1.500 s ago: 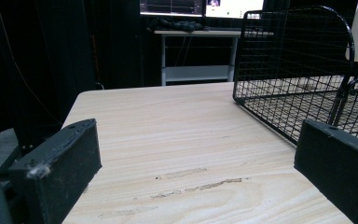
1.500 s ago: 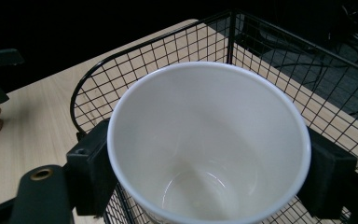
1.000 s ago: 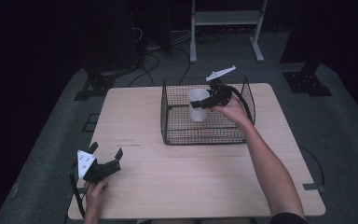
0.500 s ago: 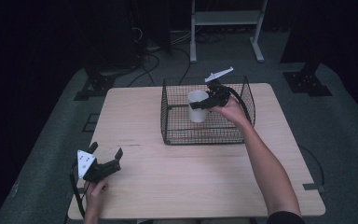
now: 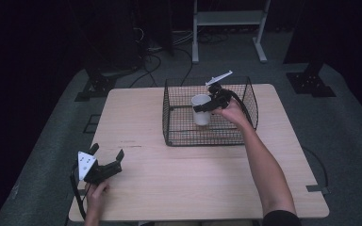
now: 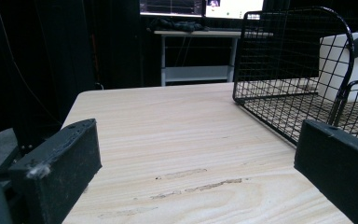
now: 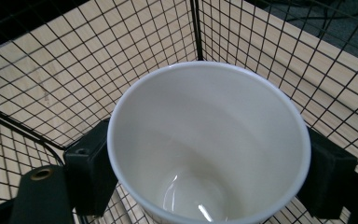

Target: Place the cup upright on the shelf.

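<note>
Your right claw [image 5: 203, 107] grips the white cup [image 5: 201, 109] by its sides, upright, inside the black wire basket [image 5: 179, 136] on the far half of the table [image 5: 193, 179]. The cup is empty; its base is hidden by the mesh. Your left claw [image 5: 107, 157] rests near the table's near-left corner, jaws wide apart, holding nothing.

A light wooden table [image 5: 179, 188] carries a black wire basket [image 5: 179, 136] near its far edge

cup [image 7: 205, 144] base cut off by bottom edge | basket [image 6: 289, 60] — right part cropped at frame edge
</note>
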Motion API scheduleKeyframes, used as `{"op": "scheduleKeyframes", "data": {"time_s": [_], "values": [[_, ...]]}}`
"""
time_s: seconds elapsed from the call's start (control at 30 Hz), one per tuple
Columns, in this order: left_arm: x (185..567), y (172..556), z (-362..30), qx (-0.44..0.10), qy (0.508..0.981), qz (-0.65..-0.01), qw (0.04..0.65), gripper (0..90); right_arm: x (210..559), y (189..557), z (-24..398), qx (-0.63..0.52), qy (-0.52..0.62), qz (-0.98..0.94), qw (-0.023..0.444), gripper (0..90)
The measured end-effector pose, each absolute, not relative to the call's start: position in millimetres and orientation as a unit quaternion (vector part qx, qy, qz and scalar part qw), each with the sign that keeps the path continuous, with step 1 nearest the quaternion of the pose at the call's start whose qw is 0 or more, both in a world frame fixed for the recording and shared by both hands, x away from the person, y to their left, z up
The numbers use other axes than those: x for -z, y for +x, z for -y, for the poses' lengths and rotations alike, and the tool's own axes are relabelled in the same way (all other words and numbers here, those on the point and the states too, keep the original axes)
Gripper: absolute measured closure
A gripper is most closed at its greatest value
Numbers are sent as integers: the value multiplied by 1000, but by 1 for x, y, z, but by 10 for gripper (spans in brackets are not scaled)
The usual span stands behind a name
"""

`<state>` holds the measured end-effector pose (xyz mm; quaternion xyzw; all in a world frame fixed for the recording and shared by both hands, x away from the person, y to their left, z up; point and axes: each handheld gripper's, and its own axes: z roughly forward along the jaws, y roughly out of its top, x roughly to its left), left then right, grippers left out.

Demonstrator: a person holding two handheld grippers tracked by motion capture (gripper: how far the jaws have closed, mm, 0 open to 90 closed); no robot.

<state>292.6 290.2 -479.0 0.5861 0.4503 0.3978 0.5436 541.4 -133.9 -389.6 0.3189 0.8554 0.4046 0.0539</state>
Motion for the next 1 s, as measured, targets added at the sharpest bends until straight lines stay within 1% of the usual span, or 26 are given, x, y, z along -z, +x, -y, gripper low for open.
{"op": "scheduleKeyframes", "data": {"time_s": [0.63,1.0], "values": [[479,292,-290,-398,586,-451,544,0,403,547,131,-380,327,-865,40,190],[479,292,-291,-397,585,-450,544,0,402,545,129,-375,323,-868,43,188]]}}
